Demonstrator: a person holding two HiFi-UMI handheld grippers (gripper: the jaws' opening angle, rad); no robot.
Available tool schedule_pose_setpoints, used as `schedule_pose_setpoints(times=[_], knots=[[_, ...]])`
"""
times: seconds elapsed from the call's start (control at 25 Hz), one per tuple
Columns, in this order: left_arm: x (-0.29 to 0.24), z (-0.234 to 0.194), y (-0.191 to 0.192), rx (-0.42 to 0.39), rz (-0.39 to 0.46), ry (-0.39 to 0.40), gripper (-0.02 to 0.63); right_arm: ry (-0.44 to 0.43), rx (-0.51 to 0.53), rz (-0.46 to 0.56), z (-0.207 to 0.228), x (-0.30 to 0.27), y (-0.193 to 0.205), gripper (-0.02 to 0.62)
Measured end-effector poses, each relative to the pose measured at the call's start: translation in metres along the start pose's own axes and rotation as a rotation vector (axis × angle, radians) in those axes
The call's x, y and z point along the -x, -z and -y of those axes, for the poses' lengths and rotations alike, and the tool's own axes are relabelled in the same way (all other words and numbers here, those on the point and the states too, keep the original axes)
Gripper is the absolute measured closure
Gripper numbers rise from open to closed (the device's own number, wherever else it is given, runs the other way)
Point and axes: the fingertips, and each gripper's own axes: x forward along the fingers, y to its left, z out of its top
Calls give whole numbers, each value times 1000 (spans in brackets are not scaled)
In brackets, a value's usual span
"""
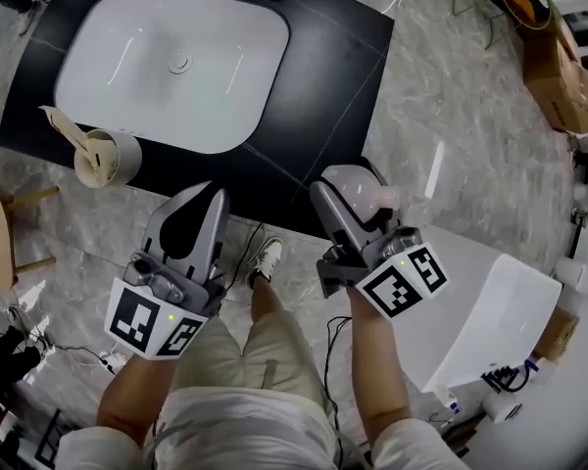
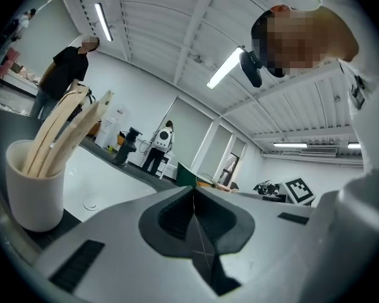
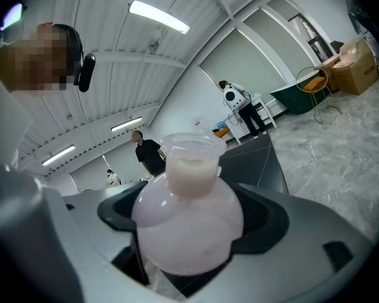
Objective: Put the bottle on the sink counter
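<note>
The bottle [image 3: 186, 213] is a round-bellied, pale pink, glossy vessel with a short open neck. It sits just right of centre in the head view, clamped across its belly by the right hand-held gripper [image 1: 351, 192]. It looks like glass or hard plastic: stiff, probably light, and slippery on that curved shoulder. The widest part of the belly, where the jaws sit now, seems the safest hold. The neck is open, so it is best kept upright.

Both forearms reach forward from the bottom of the frame, side by side. The left hand-held gripper [image 1: 198, 209] has its jaws pressed together on nothing.

Beyond them, the black desk [image 1: 323, 76] fills the upper left with a white basin [image 1: 176, 57]. A cup of wooden sticks [image 1: 108, 157] stands at its near edge. The bottle hangs by the desk's near right corner, not yet set down.
</note>
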Motion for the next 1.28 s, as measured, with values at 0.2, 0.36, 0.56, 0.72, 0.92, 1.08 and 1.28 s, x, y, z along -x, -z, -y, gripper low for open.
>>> schedule_pose_setpoints(times=[0.2,0.36,0.56,0.72,0.92,1.08,1.28], knots=[[-7,-4,9,5,3,-8,591,15,10,-28,13,-10,7,179],[-10,-7,13,10,6,-22,591,20,41,-51,18,-19,11,179],[-11,-12,19,12,5,-33,591,31,65,-76,28,-31,19,179],[-11,-14,20,16,6,-41,591,43,86,-98,32,-37,22,179],[-12,-17,20,21,8,-45,591,73,164,-132,38,-45,26,179],[-11,-19,19,25,12,-50,591,92,234,-171,39,-54,30,179],[-9,-21,18,31,15,-54,591,118,291,-207,42,-61,33,179]])
